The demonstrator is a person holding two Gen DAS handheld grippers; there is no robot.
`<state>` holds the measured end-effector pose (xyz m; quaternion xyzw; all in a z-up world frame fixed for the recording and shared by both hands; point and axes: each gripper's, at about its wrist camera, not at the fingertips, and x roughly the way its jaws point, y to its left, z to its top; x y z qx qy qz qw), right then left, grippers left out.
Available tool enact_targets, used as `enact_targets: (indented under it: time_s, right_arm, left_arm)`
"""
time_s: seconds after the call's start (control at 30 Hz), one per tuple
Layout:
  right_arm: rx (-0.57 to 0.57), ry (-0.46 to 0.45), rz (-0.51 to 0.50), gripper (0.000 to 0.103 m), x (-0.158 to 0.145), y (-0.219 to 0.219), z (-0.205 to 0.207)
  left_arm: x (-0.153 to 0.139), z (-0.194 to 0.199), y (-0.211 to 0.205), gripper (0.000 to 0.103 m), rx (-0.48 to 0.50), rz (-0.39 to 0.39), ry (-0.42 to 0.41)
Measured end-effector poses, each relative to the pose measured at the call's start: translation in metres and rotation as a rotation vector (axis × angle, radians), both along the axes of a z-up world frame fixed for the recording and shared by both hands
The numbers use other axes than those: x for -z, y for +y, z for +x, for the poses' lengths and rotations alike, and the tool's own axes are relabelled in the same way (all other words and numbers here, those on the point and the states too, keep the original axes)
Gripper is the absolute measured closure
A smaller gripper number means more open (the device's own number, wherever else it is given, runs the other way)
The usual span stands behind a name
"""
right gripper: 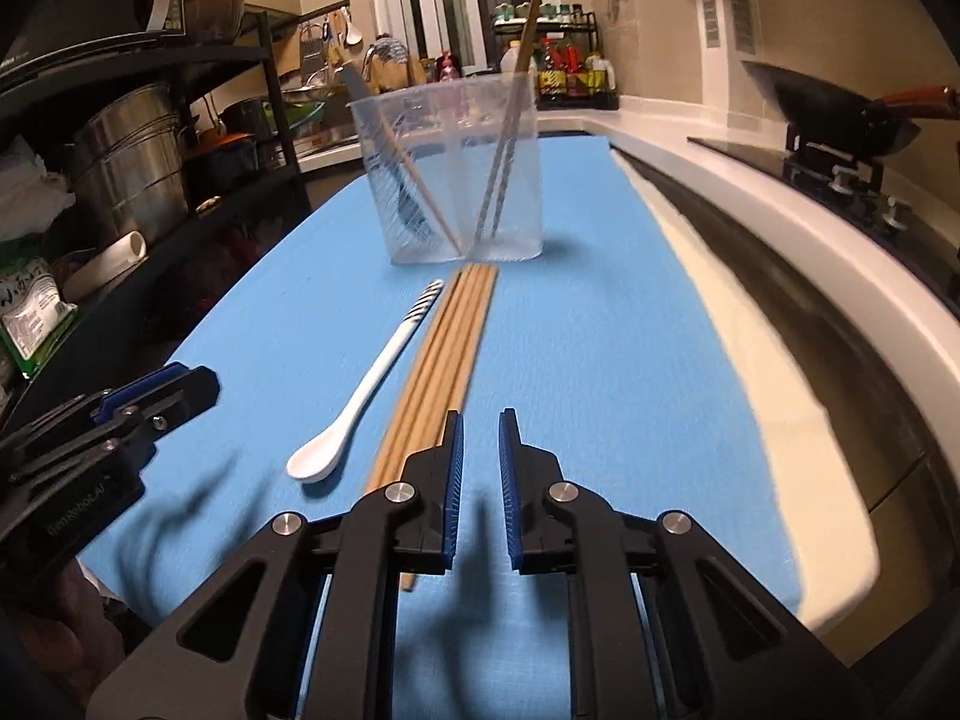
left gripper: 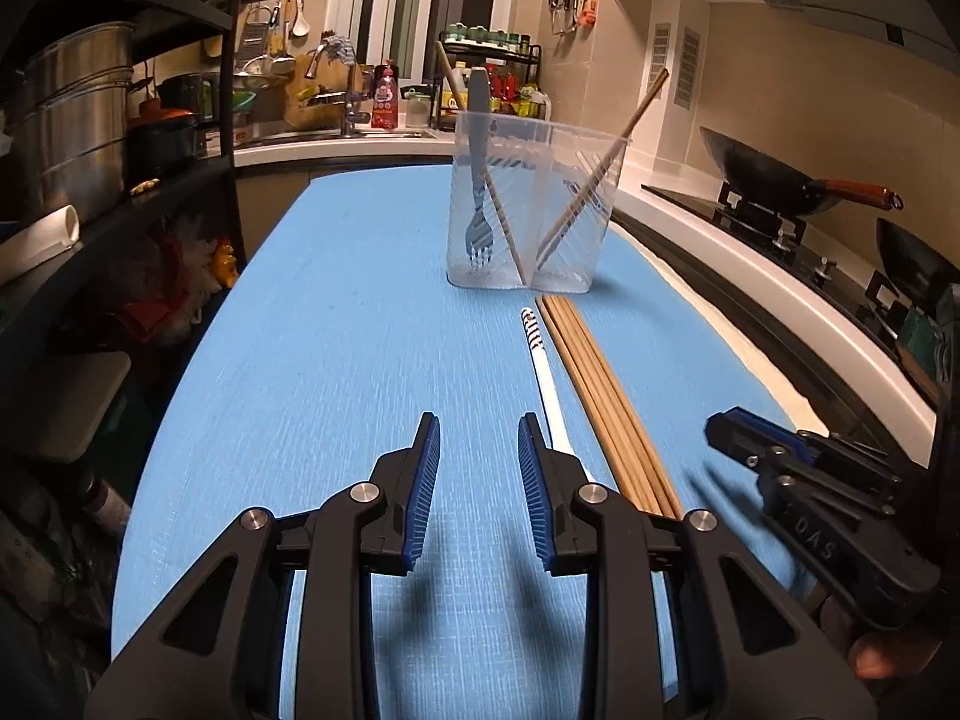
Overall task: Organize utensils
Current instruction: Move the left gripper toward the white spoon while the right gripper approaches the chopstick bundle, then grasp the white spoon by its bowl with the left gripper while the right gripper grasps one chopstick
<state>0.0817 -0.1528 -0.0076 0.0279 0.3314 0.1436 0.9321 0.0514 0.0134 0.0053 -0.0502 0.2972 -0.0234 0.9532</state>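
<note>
A clear two-compartment plastic holder (left gripper: pixel 528 204) (right gripper: pixel 450 174) stands far ahead on the blue mat. Its left compartment holds a grey fork (left gripper: pixel 478 222) and a chopstick; its right compartment holds chopsticks (left gripper: pixel 594 186). Several loose wooden chopsticks (left gripper: pixel 606 402) (right gripper: pixel 444 354) lie in a bundle in front of it. A white spoon (left gripper: pixel 543 372) (right gripper: pixel 366 384) with a striped handle lies to their left. My left gripper (left gripper: pixel 479 426) is open and empty, just left of the spoon. My right gripper (right gripper: pixel 480 420) is open and empty, just right of the chopstick bundle.
The blue mat (left gripper: pixel 336 330) covers a table. A black shelf rack with steel pots (left gripper: pixel 72 120) stands to the left. A white counter with a stove and woks (left gripper: pixel 780 180) runs along the right. A sink (left gripper: pixel 348 120) and bottles stand behind.
</note>
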Motion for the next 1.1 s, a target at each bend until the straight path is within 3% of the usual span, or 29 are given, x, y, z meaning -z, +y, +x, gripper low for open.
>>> enact_targets:
  time_s: [0.37, 0.67, 0.73, 1.0, 1.1]
  right_arm:
    - [-0.031, 0.043, -0.040, 0.089, 0.017, 0.015, 0.003]
    - [-0.019, 0.045, -0.109, 0.090, 0.018, 0.020, -0.003]
    - [0.002, 0.053, -0.105, 0.097, 0.017, 0.016, -0.004]
    - [0.109, 0.081, -0.106, 0.097, 0.016, -0.006, -0.002]
    - [0.108, 0.080, -0.116, 0.097, 0.015, -0.005, -0.003]
  left_arm:
    - [0.007, 0.003, 0.000, 0.076, 0.014, -0.039, 0.014]
    - [0.017, 0.012, -0.008, 0.076, 0.050, -0.162, 0.043]
    - [0.022, 0.016, -0.013, 0.076, 0.050, -0.162, 0.053]
    - [0.041, 0.030, -0.020, 0.076, 0.025, -0.197, 0.127]
    - [0.041, 0.030, -0.030, 0.076, 0.034, -0.151, 0.115]
